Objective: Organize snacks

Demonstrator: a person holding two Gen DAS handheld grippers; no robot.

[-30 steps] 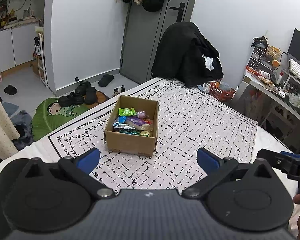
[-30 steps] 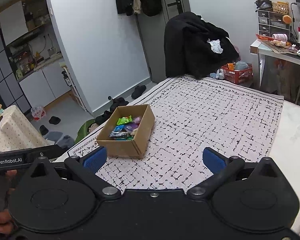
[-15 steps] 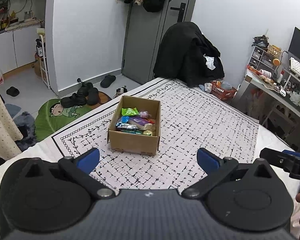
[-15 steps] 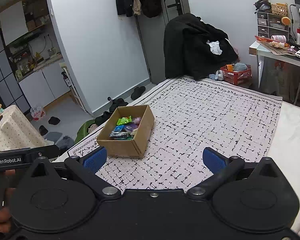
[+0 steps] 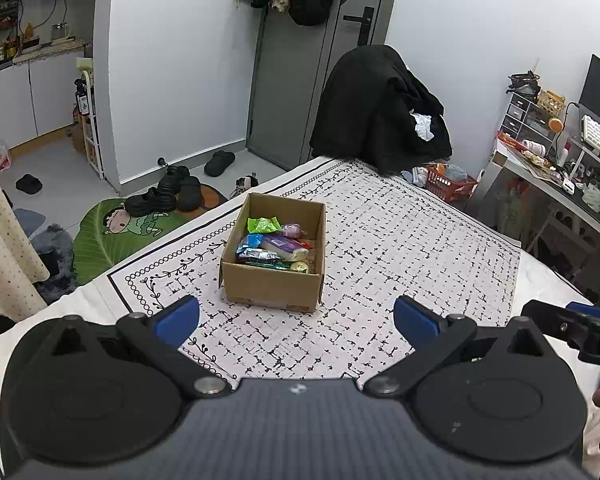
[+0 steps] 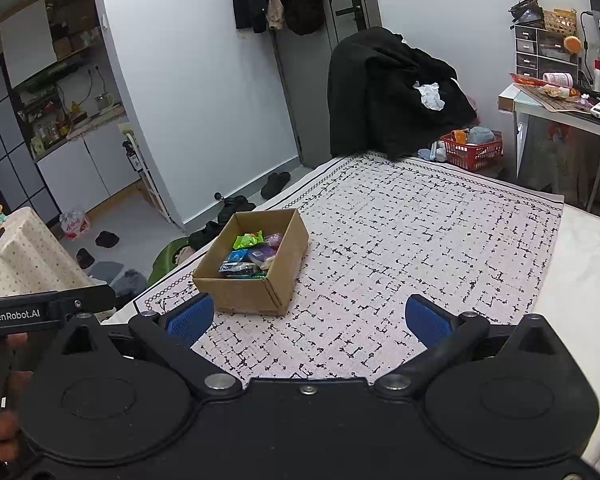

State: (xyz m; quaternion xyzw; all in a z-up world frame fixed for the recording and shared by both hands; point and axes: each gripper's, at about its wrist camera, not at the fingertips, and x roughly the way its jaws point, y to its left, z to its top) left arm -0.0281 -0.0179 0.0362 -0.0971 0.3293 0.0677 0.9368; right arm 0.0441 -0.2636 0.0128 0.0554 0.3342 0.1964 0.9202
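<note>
- Both hand-held grippers hang above the near end of a bed, empty: the left hand-held gripper (image 5: 296,318) has its blue-padded fingers (image 5: 178,318) spread wide apart, gripping nothing.
- Likewise the right hand-held gripper (image 6: 308,318) stands wide open, with its blue pads (image 6: 426,318) well apart and nothing between them.
- A small open brown cardboard box (image 5: 274,286) sits on the white cloth with a black dash pattern and vine border (image 5: 400,248) that covers the bed, toward the left side and just beyond both sets of fingers.
- Inside the box lies a heap of wrapped snacks (image 5: 274,242): a bright green crinkled packet (image 5: 263,224) at the far end, a purple flat packet (image 5: 278,243) in the middle, a blue wrapper (image 5: 249,241) at the left, and a dark shiny packet (image 5: 258,257) at the near end.
- The right part of the cloth lies bare.
- At the far end of the bed a black coat (image 6: 392,88) is draped over something hidden beneath it.
- A red plastic basket (image 6: 472,152) stands on the floor at the far right.
</note>
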